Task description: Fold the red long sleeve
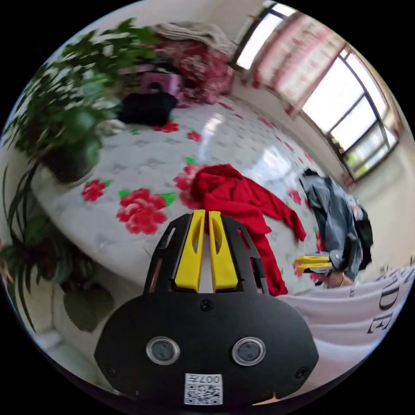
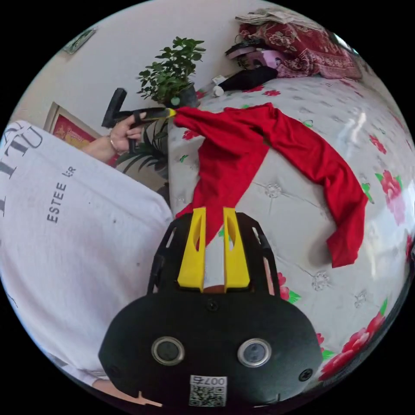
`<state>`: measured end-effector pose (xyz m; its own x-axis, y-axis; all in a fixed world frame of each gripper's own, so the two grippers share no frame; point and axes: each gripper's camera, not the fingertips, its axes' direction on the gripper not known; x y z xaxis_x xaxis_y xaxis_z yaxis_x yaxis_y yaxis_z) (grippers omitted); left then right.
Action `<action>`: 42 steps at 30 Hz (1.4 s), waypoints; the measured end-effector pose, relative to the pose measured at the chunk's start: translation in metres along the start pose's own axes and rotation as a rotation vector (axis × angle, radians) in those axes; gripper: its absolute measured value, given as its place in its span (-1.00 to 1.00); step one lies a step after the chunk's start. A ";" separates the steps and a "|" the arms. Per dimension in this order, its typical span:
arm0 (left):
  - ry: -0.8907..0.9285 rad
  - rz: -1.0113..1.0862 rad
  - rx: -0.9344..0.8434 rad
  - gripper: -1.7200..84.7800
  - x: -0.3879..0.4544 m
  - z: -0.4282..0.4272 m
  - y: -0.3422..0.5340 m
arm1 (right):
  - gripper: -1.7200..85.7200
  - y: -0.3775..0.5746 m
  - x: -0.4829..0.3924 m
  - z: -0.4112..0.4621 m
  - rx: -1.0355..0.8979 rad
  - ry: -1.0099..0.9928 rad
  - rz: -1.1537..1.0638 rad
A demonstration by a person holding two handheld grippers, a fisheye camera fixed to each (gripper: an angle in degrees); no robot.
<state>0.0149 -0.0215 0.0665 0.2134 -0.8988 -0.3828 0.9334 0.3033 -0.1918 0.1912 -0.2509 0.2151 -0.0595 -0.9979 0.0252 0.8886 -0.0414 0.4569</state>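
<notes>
The red long sleeve (image 2: 242, 147) lies crumpled on the flower-patterned bed cover (image 2: 302, 242), partly hanging over the near edge of the bed; one sleeve trails toward 4 o'clock in the right gripper view and ends in a loose cuff. In that view the left gripper (image 2: 170, 113), held in the person's hand (image 2: 123, 132) at about 10 o'clock, has its yellow jaws closed on a corner of the garment and lifts it clear of the bed, so the cloth stretches into a taut ridge from the pinch point. The right gripper (image 2: 212, 216) sits at 6 o'clock with its jaws parted by a narrow gap and nothing between them; red fabric lies just behind the tips, apparently without contact. In the left gripper view the left gripper's own tips (image 1: 206, 216) meet the red cloth, and the right gripper (image 1: 309, 263) appears at 4 o'clock. Handling judgement: the fabric is light, thin and limp, holds no shape and will sag and twist from a single pinch. Take hold at seams, shoulders or hem corners, with both tongs spread apart. A potted plant (image 2: 173, 78) stands near the bed corner.
</notes>
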 end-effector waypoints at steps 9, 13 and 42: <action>-0.182 -0.229 0.049 -0.98 -0.029 -0.058 0.044 | -0.85 0.000 0.143 -0.003 -0.044 0.435 0.362; -0.128 -0.172 0.083 -0.98 -0.025 -0.079 0.020 | -0.90 0.004 0.163 0.007 -0.093 0.495 0.286; 0.048 0.182 0.349 -0.98 0.113 -0.109 -0.220 | -0.88 -0.056 0.157 0.093 -0.106 0.533 0.277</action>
<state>-0.1977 -0.1549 -0.0328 0.3782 -0.8220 -0.4257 0.9254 0.3228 0.1987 0.0904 -0.4007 0.2760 0.3920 -0.8584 -0.3308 0.8804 0.2458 0.4056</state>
